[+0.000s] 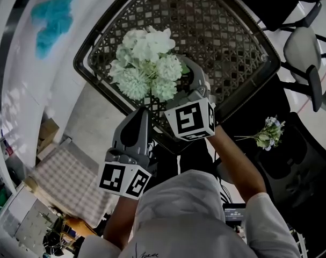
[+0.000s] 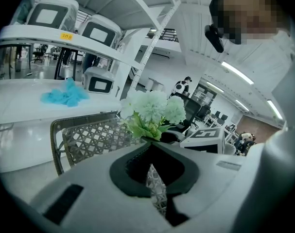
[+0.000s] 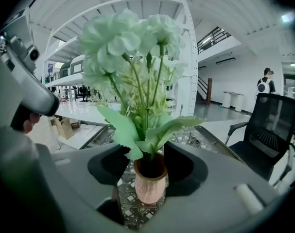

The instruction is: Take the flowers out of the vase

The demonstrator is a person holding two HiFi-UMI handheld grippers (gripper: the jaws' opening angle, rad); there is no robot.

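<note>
We logged flowers (image 1: 146,63) in vase (image 3: 149,184), desk's (image 1: 230,42) near corner | right gripper (image 3: 150,163) clamped the vase | left gripper (image 2: 153,148) closed, empty

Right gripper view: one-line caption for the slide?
Right claw holding a pink vase of pale green flowers, mesh tabletop beneath, office chair at right.

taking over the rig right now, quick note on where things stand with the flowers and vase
Right gripper: jaws closed on the vase, over the mesh table.
Left gripper: jaws together, empty, just short of the flowers.
Flowers: all in the vase, upright. A small separate sprig lies off to the right.
Done: vase held steady.
Left: open the left jaws, take the stems, pull the flowers out.
</note>
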